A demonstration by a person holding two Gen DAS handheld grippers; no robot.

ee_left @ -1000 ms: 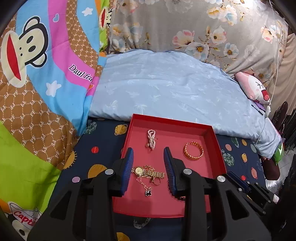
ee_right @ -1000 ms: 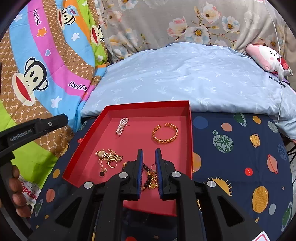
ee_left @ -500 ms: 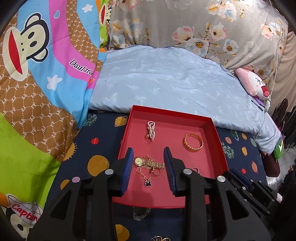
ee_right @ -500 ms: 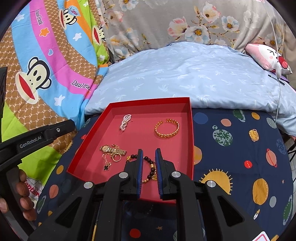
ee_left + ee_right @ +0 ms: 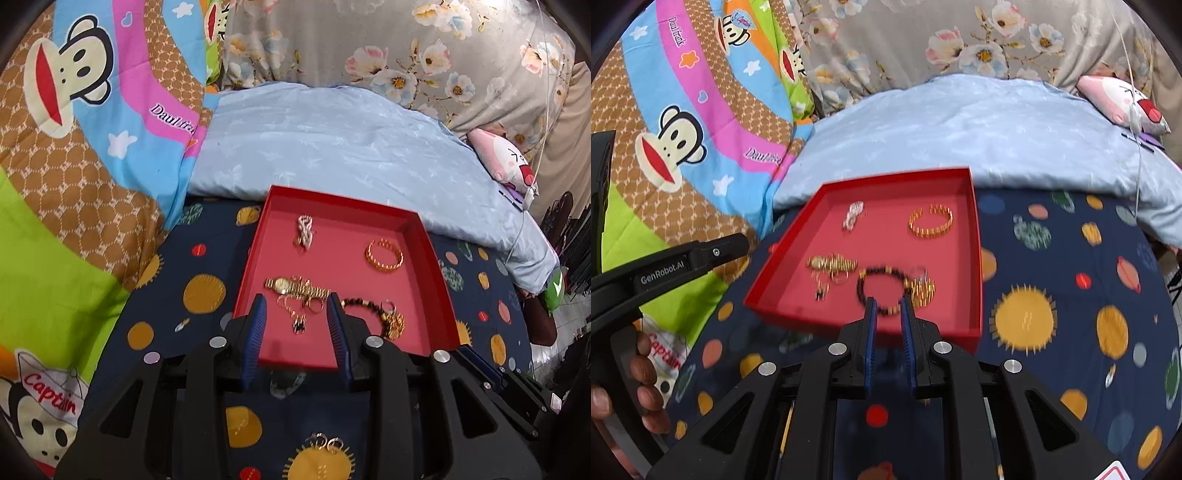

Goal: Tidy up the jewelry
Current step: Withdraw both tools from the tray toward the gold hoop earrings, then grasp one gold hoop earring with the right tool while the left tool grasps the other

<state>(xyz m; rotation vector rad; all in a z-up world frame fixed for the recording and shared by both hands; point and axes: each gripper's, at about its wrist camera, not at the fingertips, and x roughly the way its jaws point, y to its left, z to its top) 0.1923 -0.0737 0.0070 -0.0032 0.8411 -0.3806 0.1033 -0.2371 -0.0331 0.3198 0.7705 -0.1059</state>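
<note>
Left wrist view: red tray [image 5: 436,295] sits on the bed's dark planet-print sheet [image 5: 192,273], w/ most pieces already in it: pearl piece [image 5: 304,232] and gold bangle [image 5: 384,254] at the far end, gold watch [image 5: 295,286] w/ a chain and black clover pendant [image 5: 299,325] nearer, dark bead bracelet [image 5: 373,308] at near right. Left to do, judging by this: a cluster of hoop earrings [image 5: 327,443] lies on the sheet outside the tray, close under the tool body. Left tool [image 5: 297,332] hangs over the tray's near edge, jaws wide apart, nothing in them; watch and pendant show in the gap beyond.

Right wrist view (a bit blurred): same tray [image 5: 975,258], same pieces; bead bracelet [image 5: 882,291] just ahead of the tips. Right tool [image 5: 886,317] is low over the tray's near edge, jaws narrowed to a slim gap but not closed, apparently holding nothing. Left tool's handle and the person's left hand [image 5: 639,380] at far left. Earrings not in this view. Est. task mostly done.
</note>
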